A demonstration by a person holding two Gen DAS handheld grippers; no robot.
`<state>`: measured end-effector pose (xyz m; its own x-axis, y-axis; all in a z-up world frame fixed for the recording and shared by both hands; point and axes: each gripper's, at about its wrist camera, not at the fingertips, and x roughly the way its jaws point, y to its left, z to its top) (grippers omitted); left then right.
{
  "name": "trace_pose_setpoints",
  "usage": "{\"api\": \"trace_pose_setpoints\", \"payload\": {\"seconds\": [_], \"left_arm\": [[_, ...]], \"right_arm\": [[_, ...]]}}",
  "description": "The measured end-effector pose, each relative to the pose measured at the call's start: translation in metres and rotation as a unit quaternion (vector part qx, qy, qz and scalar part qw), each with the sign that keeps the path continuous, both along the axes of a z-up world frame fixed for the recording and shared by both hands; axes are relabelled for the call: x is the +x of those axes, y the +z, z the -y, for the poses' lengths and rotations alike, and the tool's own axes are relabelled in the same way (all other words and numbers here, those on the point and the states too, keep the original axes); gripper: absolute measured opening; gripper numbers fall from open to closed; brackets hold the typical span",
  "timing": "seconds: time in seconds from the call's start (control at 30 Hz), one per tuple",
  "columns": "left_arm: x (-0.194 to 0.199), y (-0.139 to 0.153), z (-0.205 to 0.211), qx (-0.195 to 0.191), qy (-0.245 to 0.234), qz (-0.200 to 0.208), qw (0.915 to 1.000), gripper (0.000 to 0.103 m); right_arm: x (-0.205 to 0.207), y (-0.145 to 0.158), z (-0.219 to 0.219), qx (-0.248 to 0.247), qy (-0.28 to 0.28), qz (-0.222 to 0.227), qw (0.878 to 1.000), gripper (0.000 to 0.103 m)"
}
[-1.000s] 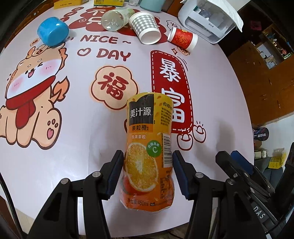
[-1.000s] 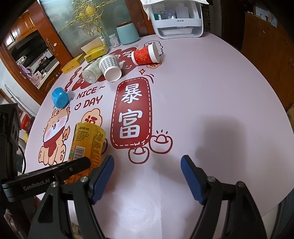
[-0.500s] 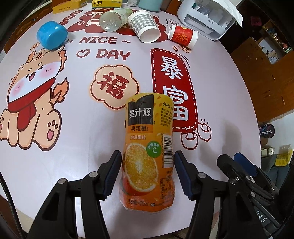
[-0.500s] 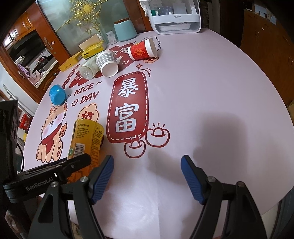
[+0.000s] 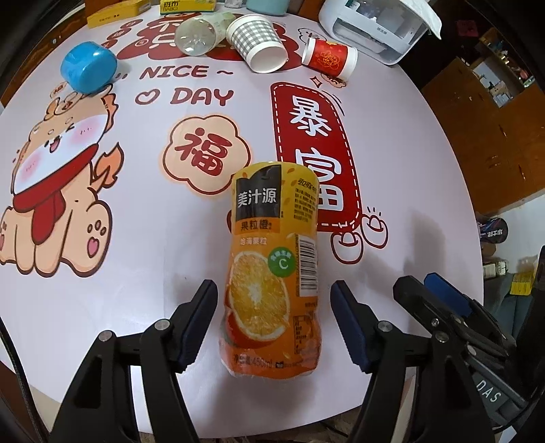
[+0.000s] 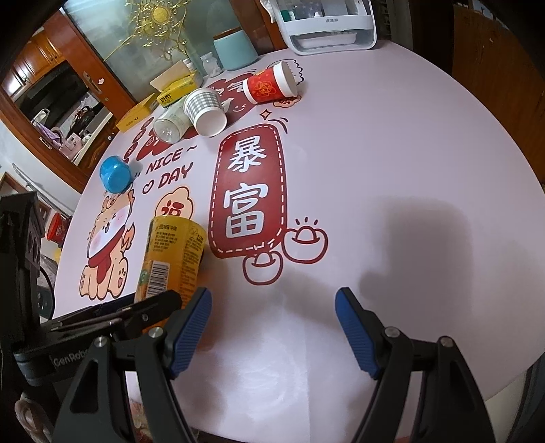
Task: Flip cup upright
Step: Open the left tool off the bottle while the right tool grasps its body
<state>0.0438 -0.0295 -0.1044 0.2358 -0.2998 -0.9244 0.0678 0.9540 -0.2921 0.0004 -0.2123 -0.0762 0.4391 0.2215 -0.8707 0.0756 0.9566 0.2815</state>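
Observation:
An orange juice-label cup (image 5: pixel 274 269) stands on the table near its front edge, also seen in the right wrist view (image 6: pixel 172 259). My left gripper (image 5: pixel 274 318) is open around it, with a gap between each pad and the cup. My right gripper (image 6: pixel 272 329) is open and empty, to the right of the cup. At the far side lie a grey checked paper cup (image 5: pixel 259 42), a red paper cup (image 5: pixel 328 58), a clear plastic cup (image 5: pixel 199 34) and a blue cup (image 5: pixel 88 66), all on their sides.
The round table has a printed cloth (image 5: pixel 391 143). A white appliance (image 5: pixel 378 24), a teal canister (image 6: pixel 235 49) and yellow boxes (image 6: pixel 170 92) stand at the far edge. The table's front edge is just under both grippers.
My left gripper's jaws have opened away from the orange cup and drawn back slightly. The cup stays standing. My right gripper has barely moved.

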Motion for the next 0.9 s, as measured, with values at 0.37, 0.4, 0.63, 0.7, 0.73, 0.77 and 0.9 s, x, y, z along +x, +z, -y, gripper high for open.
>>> {"api": "trace_pose_setpoints", "payload": {"seconds": [0.37, 0.4, 0.63, 0.7, 0.73, 0.77, 0.9], "left_arm": [[-0.008, 0.026, -0.014, 0.033, -0.019, 0.033, 0.9987, 0.07], [-0.01, 0.03, -0.018, 0.036, -0.018, 0.037, 0.9985, 0.07], [-0.016, 0.048, -0.036, 0.054, -0.014, 0.057, 0.9968, 0.07], [-0.019, 0.054, -0.043, 0.064, -0.011, 0.071, 0.9953, 0.07], [-0.02, 0.056, -0.046, 0.069, -0.01, 0.077, 0.9946, 0.07], [-0.021, 0.058, -0.048, 0.075, -0.007, 0.082, 0.9937, 0.07], [-0.024, 0.062, -0.061, 0.098, 0.005, 0.11, 0.9891, 0.071]], "right_arm": [[0.002, 0.007, -0.005, 0.022, 0.005, 0.002, 1.0, 0.076], [0.003, 0.007, -0.007, 0.027, 0.009, 0.001, 1.0, 0.076], [0.004, 0.018, -0.026, 0.038, 0.041, 0.004, 0.998, 0.076], [0.004, 0.023, -0.032, 0.04, 0.051, 0.006, 0.998, 0.076], [0.003, 0.024, -0.034, 0.041, 0.054, 0.007, 0.998, 0.076], [0.004, 0.026, -0.037, 0.046, 0.058, 0.007, 0.997, 0.076], [0.006, 0.028, -0.041, 0.058, 0.062, 0.002, 0.996, 0.076]]}}
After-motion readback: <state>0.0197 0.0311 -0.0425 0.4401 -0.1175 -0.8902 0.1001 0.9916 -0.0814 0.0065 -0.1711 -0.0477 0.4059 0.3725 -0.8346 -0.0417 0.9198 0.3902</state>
